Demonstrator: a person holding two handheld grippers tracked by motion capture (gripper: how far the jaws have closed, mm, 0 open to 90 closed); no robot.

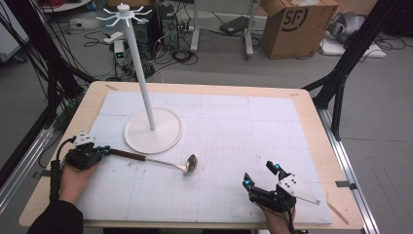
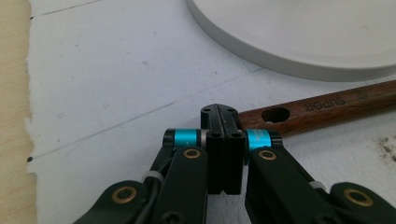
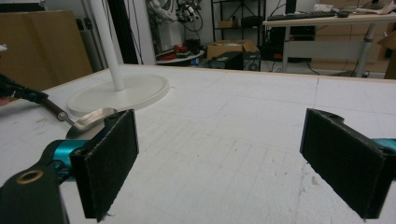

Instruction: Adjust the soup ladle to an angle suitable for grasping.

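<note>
At the left edge of the white mat (image 1: pixel 219 126), the left gripper (image 1: pixel 103 150) is seen with its jaws pressed fully together; the wooden end of the ladle (image 1: pixel 160 161) lies just beside and behind their tips, and whether it is pinched cannot be told. The ladle's bowl is pointed rightward, below the stand (image 1: pixel 153 130). Well to its right, the right gripper (image 1: pixel 262 174) is held wide open, nothing between its pads.

Lab/workshop: cables (image 1: pixel 97 36) over grey floor, cardboard box (image 1: pixel 298 27), black rig struts (image 1: pixel 350 53), desks w/ keyboard (image 3: pixel 303 15), shelving (image 3: pixel 238 18).
</note>
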